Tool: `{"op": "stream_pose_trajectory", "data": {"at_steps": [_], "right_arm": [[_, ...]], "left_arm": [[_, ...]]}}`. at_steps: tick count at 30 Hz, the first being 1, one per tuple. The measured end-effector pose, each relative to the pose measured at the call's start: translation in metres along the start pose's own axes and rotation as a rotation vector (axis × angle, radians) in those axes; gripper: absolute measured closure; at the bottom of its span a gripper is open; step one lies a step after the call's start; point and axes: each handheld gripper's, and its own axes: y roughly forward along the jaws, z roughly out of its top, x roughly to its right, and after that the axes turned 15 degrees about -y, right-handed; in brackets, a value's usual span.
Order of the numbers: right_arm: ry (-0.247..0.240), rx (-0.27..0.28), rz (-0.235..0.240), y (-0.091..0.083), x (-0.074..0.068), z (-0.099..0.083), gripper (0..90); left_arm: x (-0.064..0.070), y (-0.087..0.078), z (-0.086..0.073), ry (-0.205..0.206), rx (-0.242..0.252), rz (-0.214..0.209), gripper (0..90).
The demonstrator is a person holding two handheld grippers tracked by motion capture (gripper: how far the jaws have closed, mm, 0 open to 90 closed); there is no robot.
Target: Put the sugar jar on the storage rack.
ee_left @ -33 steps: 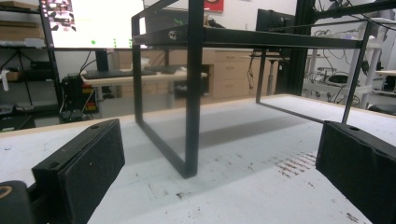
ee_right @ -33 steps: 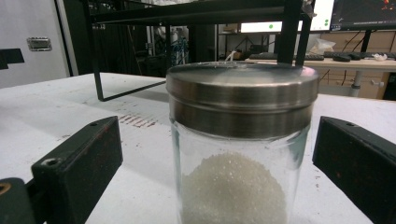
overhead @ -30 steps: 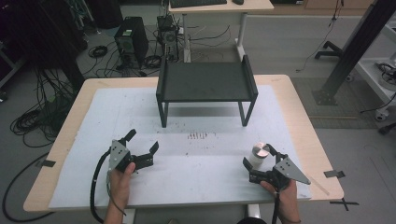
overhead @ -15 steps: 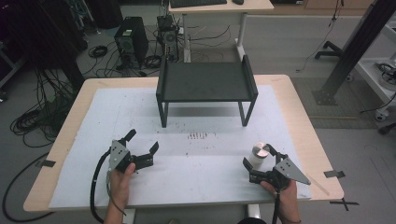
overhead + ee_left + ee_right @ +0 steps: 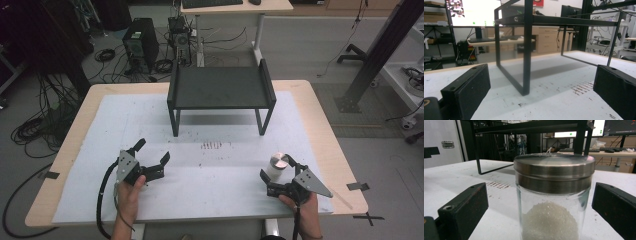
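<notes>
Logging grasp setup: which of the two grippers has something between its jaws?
The right gripper: a lidded glass jar of white granules stands between its open jaws. The left gripper brackets bare table.

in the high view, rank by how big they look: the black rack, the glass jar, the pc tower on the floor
1. black rack, clearly largest.
2. pc tower, smaller, though it sits farther off on the floor, so its real size is unsure.
3. glass jar, smallest, between the open jaws of the right gripper.

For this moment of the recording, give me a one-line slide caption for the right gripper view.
Open right gripper straddling a glass jar of white granules with a steel lid, black shelf behind.
</notes>
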Motion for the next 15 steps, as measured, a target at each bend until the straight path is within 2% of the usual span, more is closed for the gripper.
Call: {"op": "stream_pose_trajectory", "data": {"at_steps": [15], "right_arm": [[0.003, -0.006, 0.009, 0.0005, 0.0003, 0.0002, 0.3]], "left_arm": [[-0.0001, 0.0, 0.0001, 0.001, 0.0, 0.0, 1.4]]}}
